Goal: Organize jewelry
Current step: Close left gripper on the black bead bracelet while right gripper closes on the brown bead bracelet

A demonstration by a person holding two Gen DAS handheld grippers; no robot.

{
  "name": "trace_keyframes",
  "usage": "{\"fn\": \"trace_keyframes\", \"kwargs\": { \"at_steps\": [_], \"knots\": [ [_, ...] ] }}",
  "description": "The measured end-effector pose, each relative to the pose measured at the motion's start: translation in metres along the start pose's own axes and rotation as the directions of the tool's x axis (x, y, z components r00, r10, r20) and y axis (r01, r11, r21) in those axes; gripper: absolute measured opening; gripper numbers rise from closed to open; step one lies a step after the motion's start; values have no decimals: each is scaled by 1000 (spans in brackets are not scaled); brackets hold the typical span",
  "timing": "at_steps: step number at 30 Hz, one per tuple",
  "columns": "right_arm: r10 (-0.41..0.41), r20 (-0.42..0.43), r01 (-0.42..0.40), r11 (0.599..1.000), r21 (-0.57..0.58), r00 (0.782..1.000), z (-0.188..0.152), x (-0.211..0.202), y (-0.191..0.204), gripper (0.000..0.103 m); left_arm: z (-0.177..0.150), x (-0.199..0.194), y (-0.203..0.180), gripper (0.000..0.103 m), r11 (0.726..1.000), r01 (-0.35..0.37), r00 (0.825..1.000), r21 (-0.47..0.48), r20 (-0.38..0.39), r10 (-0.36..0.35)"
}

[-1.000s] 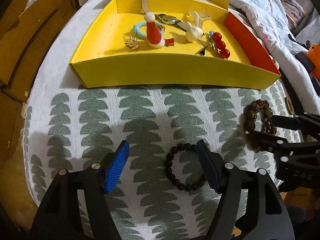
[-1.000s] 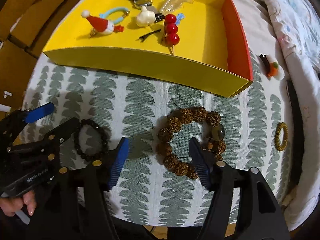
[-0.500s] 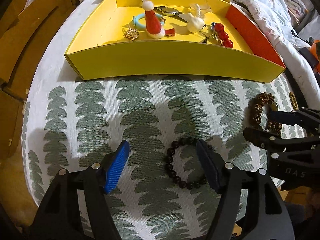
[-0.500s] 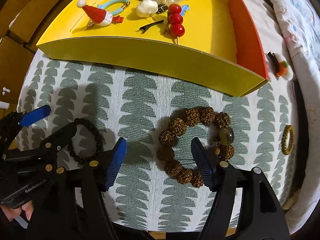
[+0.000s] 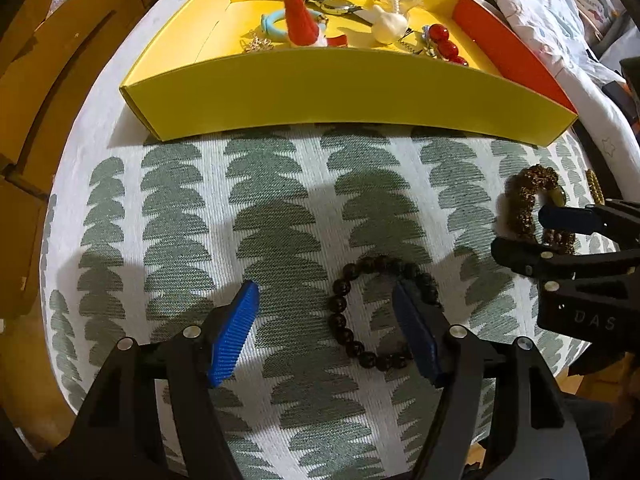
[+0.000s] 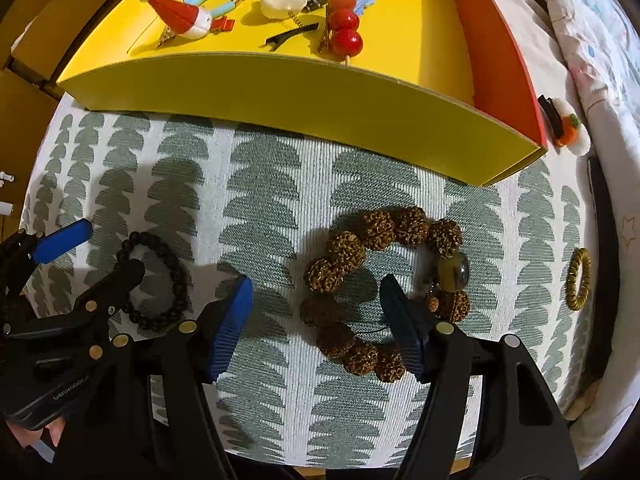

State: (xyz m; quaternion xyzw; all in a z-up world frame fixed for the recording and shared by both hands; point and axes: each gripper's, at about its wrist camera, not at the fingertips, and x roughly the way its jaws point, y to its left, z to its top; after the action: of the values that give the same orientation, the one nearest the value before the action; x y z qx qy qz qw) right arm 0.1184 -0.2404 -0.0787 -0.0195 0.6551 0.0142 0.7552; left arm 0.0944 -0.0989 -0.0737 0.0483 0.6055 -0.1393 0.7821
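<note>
- left gripper (image 5: 326,332) is wide open, gripping nothing; its right finger sits inside the black bead bracelet (image 5: 380,312) on the cloth (image 5: 280,200)
- right gripper (image 6: 316,320) likewise, over the brown bracelet (image 6: 384,292); yellow tray (image 6: 280,92) sits beyond

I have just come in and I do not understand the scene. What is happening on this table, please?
A person is sorting jewelry into a yellow tray, with a claw tool in each hand. The left claw is open over a black bead bracelet, one finger inside the ring. The right claw is open over a brown seed bracelet in the same way. Both bracelets lie on the patterned cloth, not yet gripped.
</note>
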Motion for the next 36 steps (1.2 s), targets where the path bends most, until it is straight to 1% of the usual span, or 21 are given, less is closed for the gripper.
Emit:
{"fn": "trace_keyframes", "kwargs": {
  "at_steps": [3,7,9,10,11,12,14,16,17,18,19,20,21,23,24,28,31,33,34,36],
  "knots": [
    [-8,-9,8,1000,-5,1000,4,8,1,67,-2,5,3,64,1000,7,1000,-10,-16,-7],
    [-12,-11,12,1000,-1,1000,4,8,1,67,-4,5,4,62,1000,8,1000,-17,-13,-8],
    [-8,-10,8,1000,-1,1000,5,10,2,67,-4,6,5,56,1000,7,1000,-16,-11,-7],
    [-4,-9,4,1000,0,1000,6,11,1,67,-4,7,6,56,1000,2,1000,-15,-11,-2],
    [-3,-8,3,1000,-2,1000,6,11,0,67,-4,7,5,53,1000,-3,1000,-14,-11,2],
    [-3,-5,3,1000,-6,1000,6,11,0,67,-5,8,4,47,1000,-11,1000,-9,-11,11],
    [0,-1,0,1000,-10,1000,5,11,1,67,-7,9,6,37,1000,-16,1000,0,-13,16],
    [2,0,-2,1000,-12,1000,5,8,1,67,-10,9,4,35,1000,-16,1000,2,-11,16],
    [0,0,0,1000,-10,1000,5,8,1,66,-11,9,3,29,1000,-11,1000,3,-13,11],
    [-3,1,3,1000,-10,1000,3,7,1,66,-12,11,2,25,1000,-5,1000,7,-20,5],
    [-5,-1,5,1000,-11,1000,3,8,1,66,-12,11,0,24,1000,-6,1000,10,-20,6],
    [-9,0,9,1000,-12,1000,2,8,2,62,-13,11,-1,22,1000,-9,1000,12,-18,10],
    [-14,0,14,1000,-14,1000,3,8,3,58,-13,12,-2,18,1000,-11,1000,16,-19,11],
    [-21,-1,21,1000,-15,1000,2,9,5,55,-14,12,-7,12,1000,-4,1000,12,-24,4],
    [-20,0,20,1000,-12,1000,2,10,5,53,-14,13,-6,12,1000,-2,1000,6,-25,2],
    [-20,-1,20,1000,-5,1000,1,12,5,44,-14,13,-9,11,1000,-6,1000,5,-23,6],
    [-8,-1,8,1000,2,1000,0,12,3,35,-15,12,-9,11,1000,-7,1000,5,-21,7],
    [2,2,-2,1000,4,1000,0,10,-1,29,-10,7,-6,11,1000,-3,1000,5,-22,3],
    [21,-11,-21,1000,-5,1000,-1,11,-1,28,-9,7,-7,10,1000,-1,1000,7,-21,1],
    [20,-10,-20,1000,-6,1000,-1,12,-2,27,-5,6,-7,10,1000,4,1000,9,-20,-4]
  ]
}}
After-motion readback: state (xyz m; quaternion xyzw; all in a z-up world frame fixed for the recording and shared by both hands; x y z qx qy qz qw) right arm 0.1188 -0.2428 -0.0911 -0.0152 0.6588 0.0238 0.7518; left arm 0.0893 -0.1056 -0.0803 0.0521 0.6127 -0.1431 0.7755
